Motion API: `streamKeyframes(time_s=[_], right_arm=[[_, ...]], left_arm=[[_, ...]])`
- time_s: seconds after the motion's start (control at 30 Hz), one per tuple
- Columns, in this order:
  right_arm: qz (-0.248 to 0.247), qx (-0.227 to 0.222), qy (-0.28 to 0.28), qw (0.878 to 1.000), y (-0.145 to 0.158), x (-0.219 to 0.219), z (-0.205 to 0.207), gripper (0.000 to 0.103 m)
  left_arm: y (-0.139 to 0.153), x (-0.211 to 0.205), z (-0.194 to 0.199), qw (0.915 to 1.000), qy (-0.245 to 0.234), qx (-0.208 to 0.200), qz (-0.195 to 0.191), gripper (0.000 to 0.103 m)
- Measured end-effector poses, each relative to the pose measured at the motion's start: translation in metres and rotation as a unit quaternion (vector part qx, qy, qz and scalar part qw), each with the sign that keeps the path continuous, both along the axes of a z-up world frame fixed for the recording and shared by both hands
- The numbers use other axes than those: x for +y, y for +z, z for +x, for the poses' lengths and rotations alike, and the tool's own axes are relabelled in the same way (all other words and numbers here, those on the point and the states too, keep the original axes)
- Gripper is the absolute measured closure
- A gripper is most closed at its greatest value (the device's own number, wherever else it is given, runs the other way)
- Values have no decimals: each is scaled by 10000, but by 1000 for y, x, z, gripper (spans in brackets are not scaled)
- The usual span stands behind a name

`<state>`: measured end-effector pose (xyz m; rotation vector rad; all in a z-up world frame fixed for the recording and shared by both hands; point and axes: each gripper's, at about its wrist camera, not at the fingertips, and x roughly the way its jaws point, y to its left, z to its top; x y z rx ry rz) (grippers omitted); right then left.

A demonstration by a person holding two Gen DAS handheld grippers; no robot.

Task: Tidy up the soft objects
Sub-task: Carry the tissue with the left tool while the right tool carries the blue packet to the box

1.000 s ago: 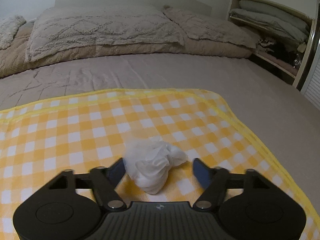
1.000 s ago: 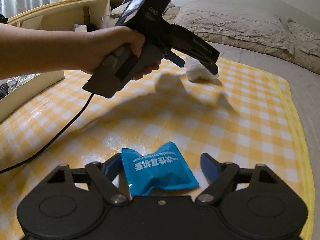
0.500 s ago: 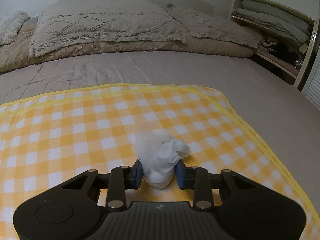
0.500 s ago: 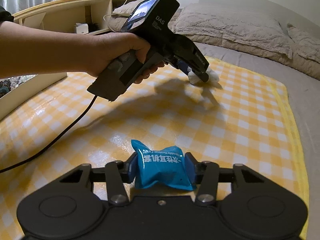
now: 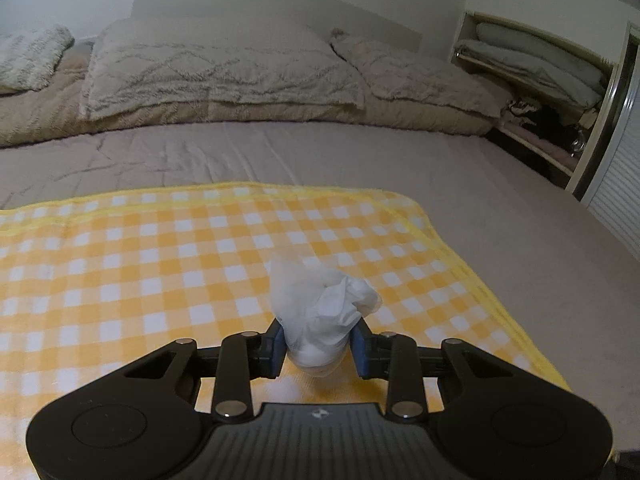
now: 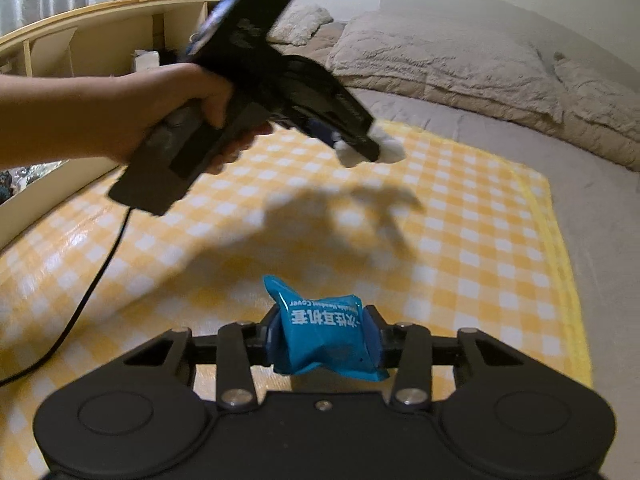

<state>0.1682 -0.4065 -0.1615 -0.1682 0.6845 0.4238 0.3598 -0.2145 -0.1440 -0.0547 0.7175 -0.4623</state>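
- white and crumpled, the tissue wad (image 5: 322, 316) sat pinched between the blue pads of the left gripper (image 5: 319, 350), jaws pressed in on its lower half; its loose end pointed away, toward the far edge of the yellow checked cloth (image 5: 120, 272).
- seen from the right wrist view, the wad (image 6: 386, 148) hung clear of the cloth near its far edge, with its shadow falling on the checks below — lifted, not resting.
- the left hand (image 6: 172, 116) gripped the tool's handle, nose tilted down toward the cloth; motion blur softened its outline.
- the blue packet (image 6: 324, 332) lay crosswise between the fingers of the right gripper (image 6: 324, 340), whose jaws were closing on its sides, squeezing them in; it sat toward the near edge of the cloth.
- whether the packet had left the cloth could not be told.
- each hand already had its own item — wad far, packet near, well apart — so where to put them seemed the next question; no bin or pile showed on the bed (image 5: 360, 160).
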Motion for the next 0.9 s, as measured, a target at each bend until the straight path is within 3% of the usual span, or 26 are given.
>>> streamKeyframes(time_s=[0.3, 0.57, 0.9], right_arm=[[85, -166, -363, 9992, 45, 6, -3, 60], [63, -315, -374, 9988, 95, 24, -7, 60], [-18, -371, -305, 9988, 152, 64, -17, 60]], left_arm=[[50, 46, -44, 9996, 201, -160, -81, 69], [96, 96, -86, 9981, 493, -266, -249, 69], [139, 167, -139, 9956, 802, -457, -187, 69]])
